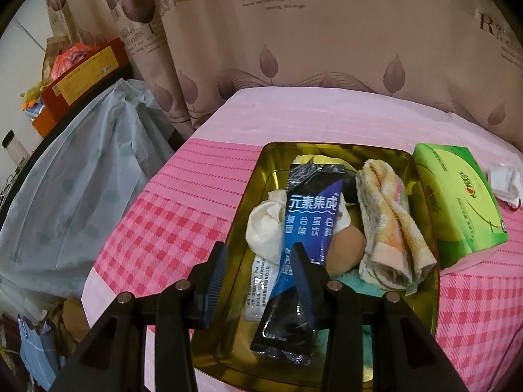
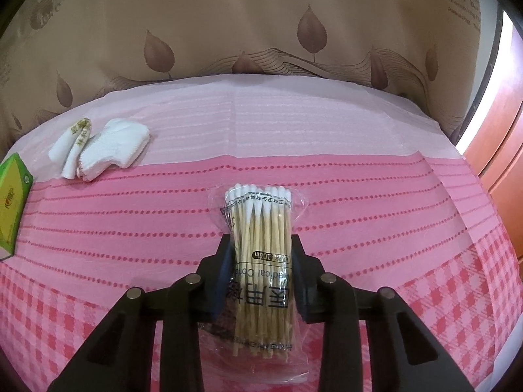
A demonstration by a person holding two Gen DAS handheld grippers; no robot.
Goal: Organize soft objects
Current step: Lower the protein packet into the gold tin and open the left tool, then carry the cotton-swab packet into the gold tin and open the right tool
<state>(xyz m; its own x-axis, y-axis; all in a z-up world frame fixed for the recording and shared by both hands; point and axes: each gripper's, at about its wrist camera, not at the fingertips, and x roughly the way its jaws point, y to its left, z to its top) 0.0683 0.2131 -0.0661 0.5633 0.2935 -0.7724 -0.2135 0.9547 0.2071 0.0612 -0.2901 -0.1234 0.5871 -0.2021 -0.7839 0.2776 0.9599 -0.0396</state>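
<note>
Pink cloth (image 2: pixel 359 202) bare around right gripper (image 2: pixel 261 245) clamping swab packet (image 2: pixel 261 228); left gripper (image 1: pixel 260 254) open.

The curtain (image 1: pixel 294 32) carries "Romantic feelings", probably, and "love". The blue sachet (image 1: pixel 309 219) reads "元素集成". The swab pack (image 2: pixel 261 254) shows, upside down, "10cm", "Medical Cotton" partly hidden, and "医用".

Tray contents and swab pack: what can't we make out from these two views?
- Left wrist view: tray near rim cut off by the left gripper; items under the blue sachet and striped towel are hidden.
- Right wrist view: cotton swab pack sides hidden by the right gripper, so pad contact is unclear; tissue box cut by the left edge.
</note>
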